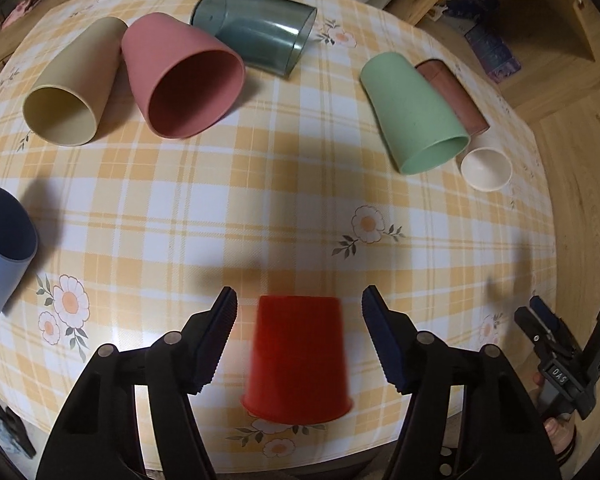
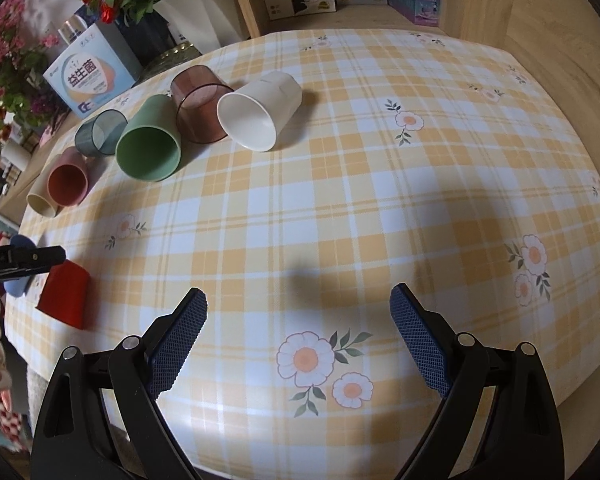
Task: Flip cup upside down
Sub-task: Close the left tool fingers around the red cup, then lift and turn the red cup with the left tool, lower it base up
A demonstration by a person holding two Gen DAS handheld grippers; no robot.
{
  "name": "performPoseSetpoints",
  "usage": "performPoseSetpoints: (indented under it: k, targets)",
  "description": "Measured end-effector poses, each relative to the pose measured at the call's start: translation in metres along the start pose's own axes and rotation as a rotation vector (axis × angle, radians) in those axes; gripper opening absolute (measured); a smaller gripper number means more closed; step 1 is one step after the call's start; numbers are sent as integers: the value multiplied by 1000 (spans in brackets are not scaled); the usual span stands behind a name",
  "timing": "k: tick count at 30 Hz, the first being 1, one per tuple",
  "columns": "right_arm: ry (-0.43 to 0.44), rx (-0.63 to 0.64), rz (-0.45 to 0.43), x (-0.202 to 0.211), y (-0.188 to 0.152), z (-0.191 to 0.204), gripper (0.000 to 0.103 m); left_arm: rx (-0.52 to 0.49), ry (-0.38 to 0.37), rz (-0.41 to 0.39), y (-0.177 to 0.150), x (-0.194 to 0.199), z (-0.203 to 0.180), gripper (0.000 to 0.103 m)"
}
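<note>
Spreading under everything is the checked worktop (image 1: 300, 200), with several cups lying on their sides at its far part. Near its front edge the red cup (image 1: 298, 360) stands mouth-down, long axis upright, directly between the spread fingers of the left gripper (image 1: 299, 340), neither pad touching. The right gripper (image 2: 298, 340), released over bare cloth, sits well apart, so the left is nearer.

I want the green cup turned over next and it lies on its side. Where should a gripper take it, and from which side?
Grip the green cup across its side wall near mid-body, jaws straddling it from above. It lies on the tablecloth with its mouth facing the near edge. The brown translucent cup sits close beside it, so a narrower hold toward the base may fit better.
</note>
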State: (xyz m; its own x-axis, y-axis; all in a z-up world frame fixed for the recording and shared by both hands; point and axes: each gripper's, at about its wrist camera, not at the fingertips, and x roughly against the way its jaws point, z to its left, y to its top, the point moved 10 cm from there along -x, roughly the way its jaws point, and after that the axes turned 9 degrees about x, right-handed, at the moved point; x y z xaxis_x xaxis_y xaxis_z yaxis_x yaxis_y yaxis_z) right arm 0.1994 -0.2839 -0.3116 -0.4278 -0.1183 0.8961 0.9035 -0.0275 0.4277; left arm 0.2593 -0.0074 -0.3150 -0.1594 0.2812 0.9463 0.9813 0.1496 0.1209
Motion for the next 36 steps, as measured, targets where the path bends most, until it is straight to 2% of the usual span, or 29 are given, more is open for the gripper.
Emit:
performPoseSetpoints:
  k: [2, 6, 9, 22, 30, 36]
  targets:
    - [5, -1, 3, -2, 0, 1, 90, -6, 11, 11, -1, -4, 1, 58]
    - [4, -4, 6, -4, 0, 1, 90, -4, 15, 28, -3, -11, 1, 58]
    - [5, -5, 9, -5, 0, 1, 90, 2, 34, 31, -1, -14, 3, 51]
    - [13, -14, 12, -7, -2, 1, 90, -20, 61, 54, -3, -21, 1, 49]
    - [13, -25, 7, -4, -2, 0, 90, -27, 64, 2, -7, -10, 5, 49]
    - [14, -24, 7, -4, -2, 0, 90, -69, 69, -121, -11, 16, 9, 48]
